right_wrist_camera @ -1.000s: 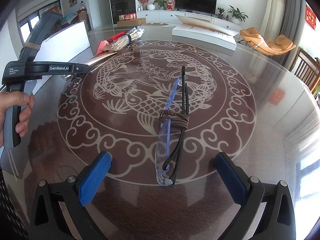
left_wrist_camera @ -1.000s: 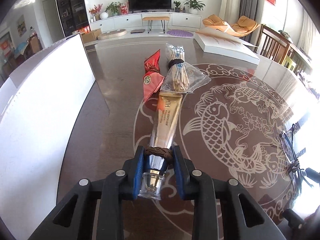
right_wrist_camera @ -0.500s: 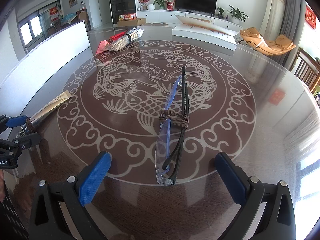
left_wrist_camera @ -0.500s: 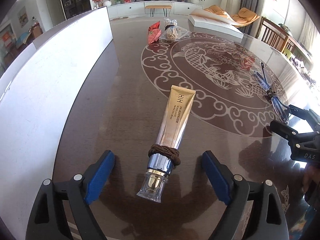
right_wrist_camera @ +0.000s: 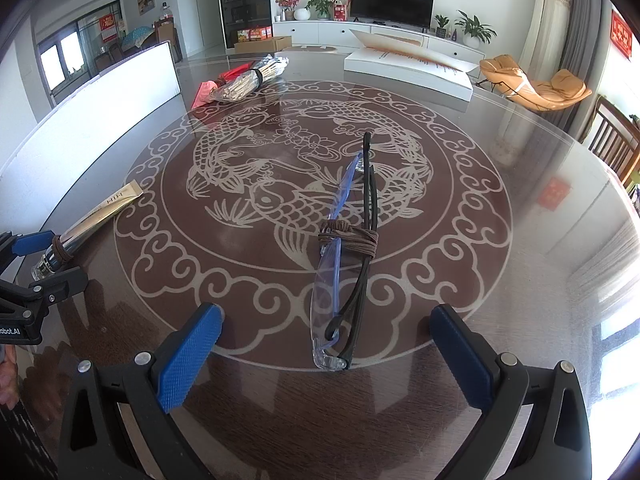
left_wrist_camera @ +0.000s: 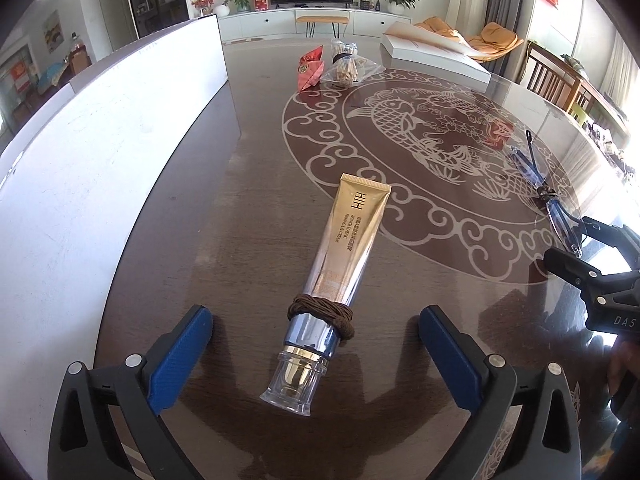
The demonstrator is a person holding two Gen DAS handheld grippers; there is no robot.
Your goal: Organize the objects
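A gold cream tube (left_wrist_camera: 348, 240) with a brown hair tie round its neck lies flat on the glass table (left_wrist_camera: 248, 200). My left gripper (left_wrist_camera: 314, 316) straddles the capped end, its jaws opening wide, and neither blue pad touches the tube. Folded glasses (right_wrist_camera: 344, 240), bound with a brown hair tie, lie between the fingers of my right gripper (right_wrist_camera: 326, 314), which stands open and clear of them. In the right wrist view the tube (right_wrist_camera: 96, 216) and the left gripper (right_wrist_camera: 44, 260) show at the far left. The glasses (left_wrist_camera: 536, 176) and the right gripper (left_wrist_camera: 580, 244) appear at the right of the left wrist view.
A red packet (left_wrist_camera: 310, 68) and a clear bag of sticks (left_wrist_camera: 346, 66) lie at the table's far side. A tall white board (left_wrist_camera: 100, 140) stands along the left edge. A flat white box (left_wrist_camera: 436, 56) sits at the back right. Chairs stand beyond the right rim.
My left gripper drew the tube back from beside the red packet and bag, laid it on the near left of the table and opened. The right gripper and glasses kept still.
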